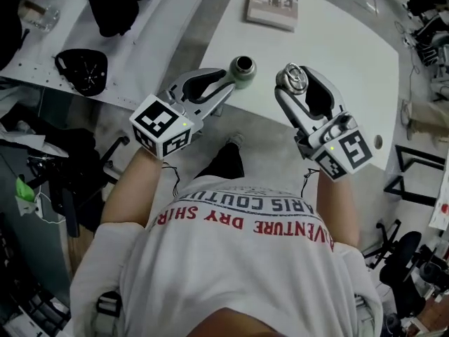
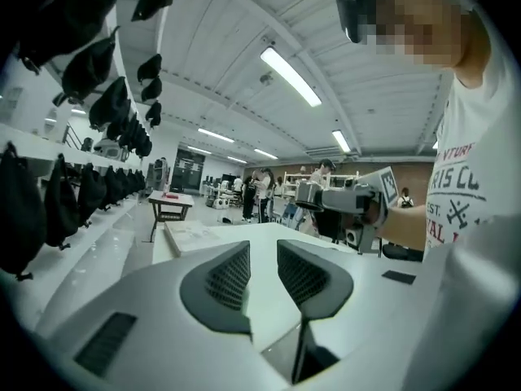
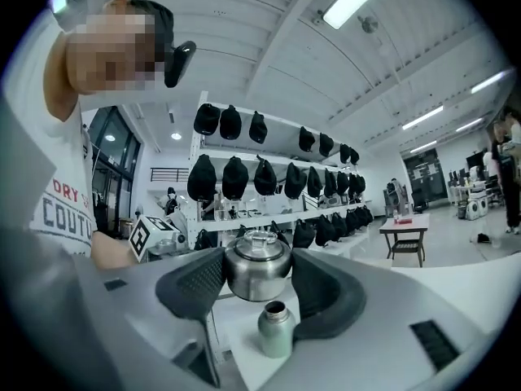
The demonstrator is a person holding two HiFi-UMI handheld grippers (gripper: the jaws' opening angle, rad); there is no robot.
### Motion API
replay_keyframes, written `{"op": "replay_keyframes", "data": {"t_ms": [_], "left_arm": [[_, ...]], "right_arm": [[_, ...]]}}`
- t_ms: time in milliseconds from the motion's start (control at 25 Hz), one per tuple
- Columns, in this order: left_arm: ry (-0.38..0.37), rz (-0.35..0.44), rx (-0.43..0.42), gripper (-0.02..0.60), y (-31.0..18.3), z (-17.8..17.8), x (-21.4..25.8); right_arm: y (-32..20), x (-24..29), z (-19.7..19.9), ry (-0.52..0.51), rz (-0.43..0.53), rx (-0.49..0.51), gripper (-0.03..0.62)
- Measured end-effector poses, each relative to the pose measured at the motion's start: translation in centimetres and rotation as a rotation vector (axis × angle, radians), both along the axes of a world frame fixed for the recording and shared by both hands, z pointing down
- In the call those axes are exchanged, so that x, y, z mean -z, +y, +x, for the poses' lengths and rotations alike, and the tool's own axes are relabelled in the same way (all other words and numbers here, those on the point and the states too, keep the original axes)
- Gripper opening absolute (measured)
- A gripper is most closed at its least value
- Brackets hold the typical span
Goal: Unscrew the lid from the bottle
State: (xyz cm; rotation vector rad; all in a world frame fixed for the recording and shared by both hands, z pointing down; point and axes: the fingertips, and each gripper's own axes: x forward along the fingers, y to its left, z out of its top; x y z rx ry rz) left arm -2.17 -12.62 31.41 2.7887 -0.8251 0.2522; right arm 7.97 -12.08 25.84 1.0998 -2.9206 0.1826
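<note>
A green bottle [image 1: 243, 70] stands upright on the white table [image 1: 337, 41] with its mouth uncovered; the right gripper view has it [image 3: 275, 330] just below the jaws. My right gripper [image 1: 290, 87] is shut on the bottle's steel lid [image 1: 292, 77], held in the air to the right of the bottle; the lid [image 3: 257, 267] sits squeezed between both pads. My left gripper [image 1: 228, 84] hovers beside the bottle at its left. In the left gripper view its jaws [image 2: 262, 271] stand a narrow gap apart with nothing between them, and the lid [image 2: 309, 194] shows across the table.
A booklet [image 1: 273, 2] lies at the table's far edge. Black caps [image 1: 83, 69] rest on the white shelf to the left, with more hanging on racks [image 3: 236, 177]. Chair bases [image 1: 414, 167] stand on the floor at the right.
</note>
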Motion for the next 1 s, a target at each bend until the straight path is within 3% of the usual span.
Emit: {"op": "replay_keyframes", "data": {"t_ms": [240, 480, 1000], "left_arm": [[0.075, -0.014, 0.087, 0.061, 4.4, -0.1, 5.4], [0.119, 0.017, 0.084, 0.054, 9.1, 0.3, 9.2], [0.11, 0.008, 0.083, 0.054, 11.9, 0.4, 8.6]], "right_arm": [[5.2, 2.5, 0.6, 0.015, 0.006, -0.032, 0.256], [9.4, 4.2, 0.3, 0.042, 0.021, -0.026, 0.256], [12.2, 3.6, -0.1, 0.061, 0.023, -0.048, 0.256]]}}
